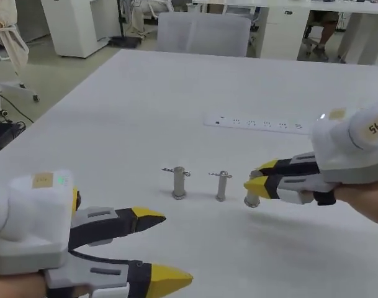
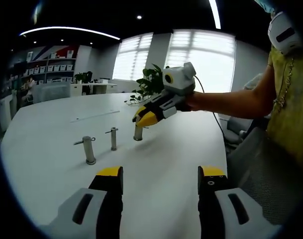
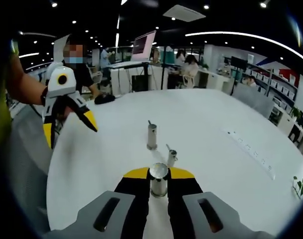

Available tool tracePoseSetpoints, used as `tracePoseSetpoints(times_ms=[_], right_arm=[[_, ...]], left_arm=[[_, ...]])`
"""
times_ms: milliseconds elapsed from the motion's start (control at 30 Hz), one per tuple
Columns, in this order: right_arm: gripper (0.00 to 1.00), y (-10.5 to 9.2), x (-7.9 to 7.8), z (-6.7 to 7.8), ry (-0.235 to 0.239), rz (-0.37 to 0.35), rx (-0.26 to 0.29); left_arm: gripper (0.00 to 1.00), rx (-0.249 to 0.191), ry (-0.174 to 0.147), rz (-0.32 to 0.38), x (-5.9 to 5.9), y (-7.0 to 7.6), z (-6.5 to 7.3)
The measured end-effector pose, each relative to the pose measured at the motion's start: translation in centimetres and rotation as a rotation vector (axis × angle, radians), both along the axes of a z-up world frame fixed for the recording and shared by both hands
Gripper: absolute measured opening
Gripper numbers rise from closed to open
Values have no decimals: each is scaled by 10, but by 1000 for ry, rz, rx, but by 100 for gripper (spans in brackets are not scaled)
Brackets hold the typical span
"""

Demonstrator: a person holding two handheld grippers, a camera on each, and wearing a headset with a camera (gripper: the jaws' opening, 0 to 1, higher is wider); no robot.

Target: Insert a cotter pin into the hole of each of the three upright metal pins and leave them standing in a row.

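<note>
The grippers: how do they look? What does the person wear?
The left gripper and the right gripper have white housings, black-and-grey jaws and pointed yellow tips. The right housing bears a printed number. The person wears a yellow top.

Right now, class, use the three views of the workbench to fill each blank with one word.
1. ____ metal pins stand upright on the table.
2. The right gripper is shut on the end pin, while the jaws of the left gripper are ____.
3. Beyond the pins lies a power strip, whose colour is ____.
Missing words: three; open; white.
</note>
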State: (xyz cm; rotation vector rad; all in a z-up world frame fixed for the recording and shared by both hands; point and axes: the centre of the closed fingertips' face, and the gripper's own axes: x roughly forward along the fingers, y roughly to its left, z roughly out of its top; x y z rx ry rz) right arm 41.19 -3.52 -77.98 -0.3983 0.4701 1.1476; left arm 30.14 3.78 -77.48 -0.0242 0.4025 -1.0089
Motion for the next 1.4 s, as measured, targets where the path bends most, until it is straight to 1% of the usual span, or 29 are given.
tracePoseSetpoints(times_ms=[67, 133, 300, 400, 433, 500, 567, 633, 667, 733, 800, 867, 933, 967, 1000, 1067, 1133, 1200, 1233, 1267, 1400], right_arm=[[12, 8, -11, -1, 12, -3, 19], [12, 17, -23, -3, 20, 8, 18], [12, 35, -44, -10, 34, 32, 15], [12, 42, -54, -14, 43, 34, 25], [12, 45, -58, -16, 38, 33, 24], [12, 48, -61, -20, 42, 28, 23], [12, 51, -66, -27, 42, 26, 14], [12, 51, -70, -32, 45, 40, -3], [12, 52, -73, -34, 44, 46, -2], [12, 53, -74, -37, 50, 49, -3], [12, 51, -72, -40, 46, 38, -5], [12, 50, -73, -41, 55, 35, -6], [12, 48, -72, -42, 42, 35, -9], [12, 47, -72, -43, 49, 36, -14], [12, 48, -72, -42, 54, 35, 0], [12, 47, -71, -42, 30, 37, -5], [12, 48, -72, -43, 44, 39, 5], [13, 47, -71, -42, 46, 42, 12], [13, 46, -71, -43, 45, 42, 14], [13, 47, -72, -43, 32, 49, 17], [14, 47, -72, -42, 35, 48, 24]], left_arm=[[60, 4, -4, 6, -3, 3, 2], [60, 12, -8, 14, -6, 6, 2], [59, 18, -15, 24, -13, 12, 6], [59, 25, -21, 31, -16, 16, 8], [59, 29, -23, 36, -17, 17, 9], [59, 31, -28, 38, -19, 17, 11], [59, 35, -32, 42, -20, 18, 12], [59, 39, -33, 43, -21, 18, 13], [59, 40, -34, 44, -21, 18, 14], [59, 42, -36, 45, -22, 19, 15], [59, 45, -36, 45, -23, 19, 15], [59, 47, -36, 46, -23, 19, 15], [59, 48, -33, 46, -24, 19, 14], [58, 50, -33, 46, -24, 19, 14], [58, 52, -32, 45, -24, 19, 13], [58, 53, -29, 43, -24, 19, 12], [58, 53, -27, 42, -23, 18, 11], [58, 52, -27, 39, -22, 17, 11], [58, 52, -27, 38, -22, 16, 11], [58, 51, -27, 36, -22, 16, 11], [58, 47, -28, 32, -20, 14, 11]])
